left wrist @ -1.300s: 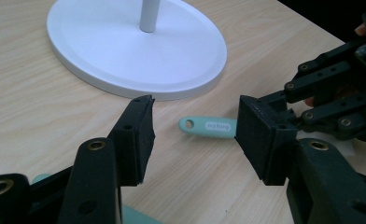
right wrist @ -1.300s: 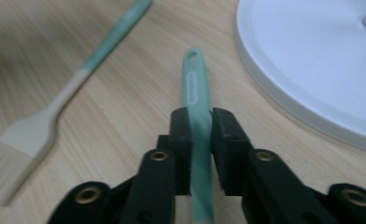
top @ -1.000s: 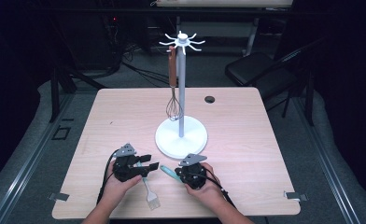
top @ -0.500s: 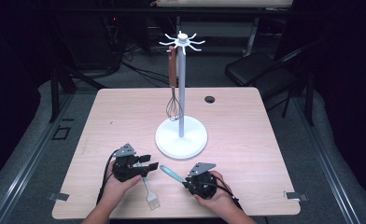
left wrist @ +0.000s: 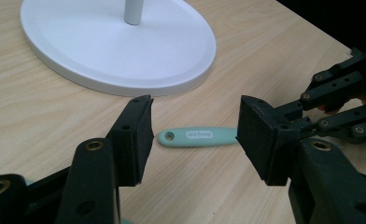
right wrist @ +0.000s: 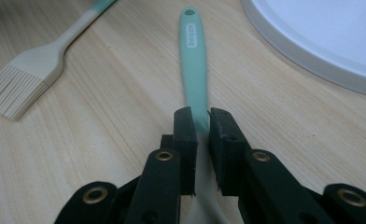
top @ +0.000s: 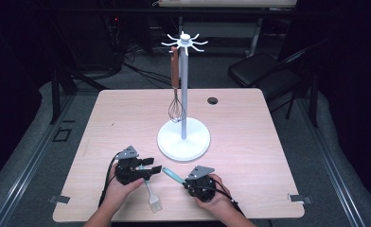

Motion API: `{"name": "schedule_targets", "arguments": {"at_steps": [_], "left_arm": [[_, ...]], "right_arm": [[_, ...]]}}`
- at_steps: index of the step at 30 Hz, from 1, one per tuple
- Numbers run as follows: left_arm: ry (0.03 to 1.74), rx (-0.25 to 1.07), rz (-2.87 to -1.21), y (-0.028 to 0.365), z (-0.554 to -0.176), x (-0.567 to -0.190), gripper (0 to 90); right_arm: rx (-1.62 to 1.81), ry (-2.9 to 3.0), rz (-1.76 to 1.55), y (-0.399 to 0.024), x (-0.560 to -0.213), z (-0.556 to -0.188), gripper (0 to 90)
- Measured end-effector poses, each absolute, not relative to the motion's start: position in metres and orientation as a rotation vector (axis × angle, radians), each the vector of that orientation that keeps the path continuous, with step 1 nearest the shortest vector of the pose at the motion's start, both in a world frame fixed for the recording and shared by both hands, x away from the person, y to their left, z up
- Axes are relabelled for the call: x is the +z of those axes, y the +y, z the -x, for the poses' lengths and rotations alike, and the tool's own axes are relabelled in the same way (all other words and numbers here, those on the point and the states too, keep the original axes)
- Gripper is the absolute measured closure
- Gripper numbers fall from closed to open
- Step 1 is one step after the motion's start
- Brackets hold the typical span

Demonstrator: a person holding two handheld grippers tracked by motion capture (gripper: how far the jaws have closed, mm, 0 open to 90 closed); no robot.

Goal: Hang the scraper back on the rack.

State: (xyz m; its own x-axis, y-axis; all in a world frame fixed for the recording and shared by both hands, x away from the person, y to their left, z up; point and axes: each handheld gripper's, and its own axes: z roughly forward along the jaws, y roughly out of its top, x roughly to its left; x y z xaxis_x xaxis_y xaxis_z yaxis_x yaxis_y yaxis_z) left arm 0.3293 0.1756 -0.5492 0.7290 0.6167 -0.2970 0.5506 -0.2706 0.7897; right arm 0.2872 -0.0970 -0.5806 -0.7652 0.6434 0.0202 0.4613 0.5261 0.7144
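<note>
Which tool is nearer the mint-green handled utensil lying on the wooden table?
Right. The right tool has its jaws closed around the mint-green handled utensil partway along its handle. The left tool sits apart from it, jaws open, facing the handle's hole end.

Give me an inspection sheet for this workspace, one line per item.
Surface: light wood table, level, no spills seen.
Job's things: teal-handled utensil lying flat, hang hole pointing at the white stand; pastry brush lying flat beside it.
Clutter: whisk hanging on the stand; small dark round thing near the far edge.
Grippers: right gripper has just been closing, jaws close about the teal handle; left gripper open, nothing between the jaws.
Cables: a black cable trails from the left gripper.
Surroundings: dark room, chair behind the table.
</note>
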Motion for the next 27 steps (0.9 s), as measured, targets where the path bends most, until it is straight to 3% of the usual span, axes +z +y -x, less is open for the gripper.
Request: {"name": "schedule_targets", "arguments": {"at_steps": [27], "left_arm": [[0.902,-0.072,-1.970,0.160,-0.333,-0.572,40.2]], "right_arm": [[1.231,2.437,-0.955,-0.108,-0.571,-0.283,81.2]]}}
